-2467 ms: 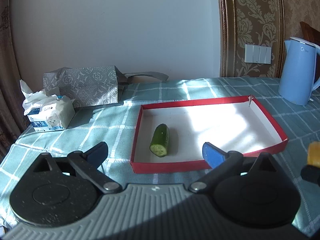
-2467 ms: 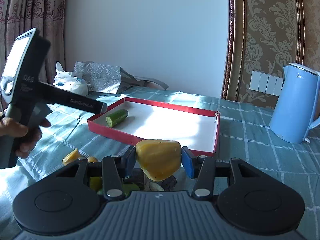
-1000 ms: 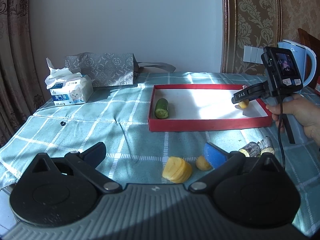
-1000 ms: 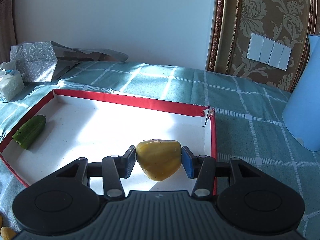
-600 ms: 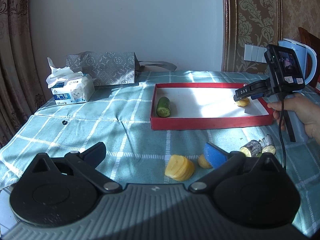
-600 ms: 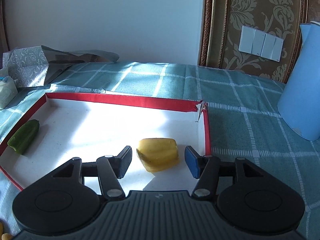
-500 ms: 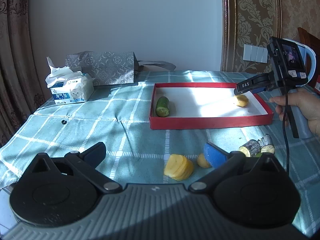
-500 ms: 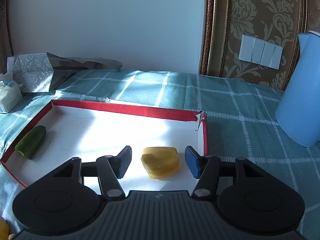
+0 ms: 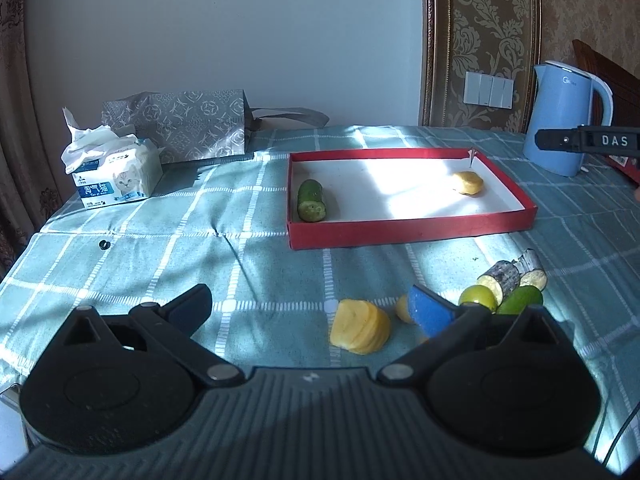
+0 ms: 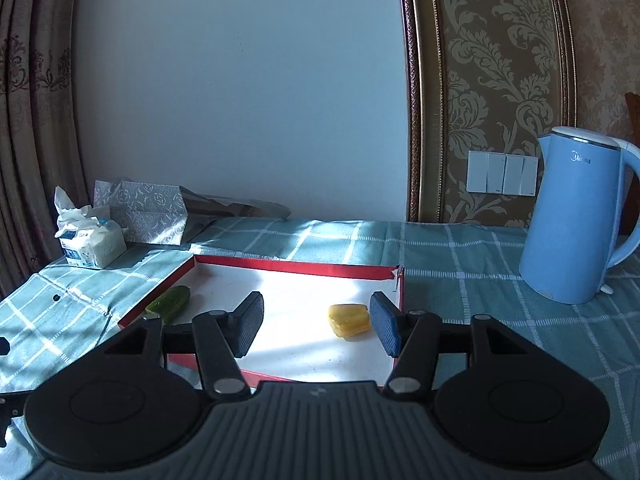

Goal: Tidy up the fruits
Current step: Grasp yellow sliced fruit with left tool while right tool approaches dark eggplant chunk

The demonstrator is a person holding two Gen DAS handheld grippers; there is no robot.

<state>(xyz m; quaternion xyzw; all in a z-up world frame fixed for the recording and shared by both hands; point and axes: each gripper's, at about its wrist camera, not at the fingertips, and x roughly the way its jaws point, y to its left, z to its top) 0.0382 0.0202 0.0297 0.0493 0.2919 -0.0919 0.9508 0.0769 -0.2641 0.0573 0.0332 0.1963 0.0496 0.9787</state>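
Teal checked cloth covers the surface [image 9: 168, 240]; a red tray [image 9: 404, 232] sits near its far edge; both claws, left claw [image 9: 308, 306] and right claw [image 10: 316, 326], gape apart, holding nothing.

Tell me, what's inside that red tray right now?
The red tray holds a cucumber piece at its left end and a yellow fruit chunk near the far right corner. In the right wrist view the gripper hides part of the floor.

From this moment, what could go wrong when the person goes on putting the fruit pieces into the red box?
1. The loose pieces lie close together: the lime touches the eggplant chunk, so the open left claw might knock neighbours away.
2. The right claw is open above the red box; moving out low, it might catch the box wall or push the yellow piece.
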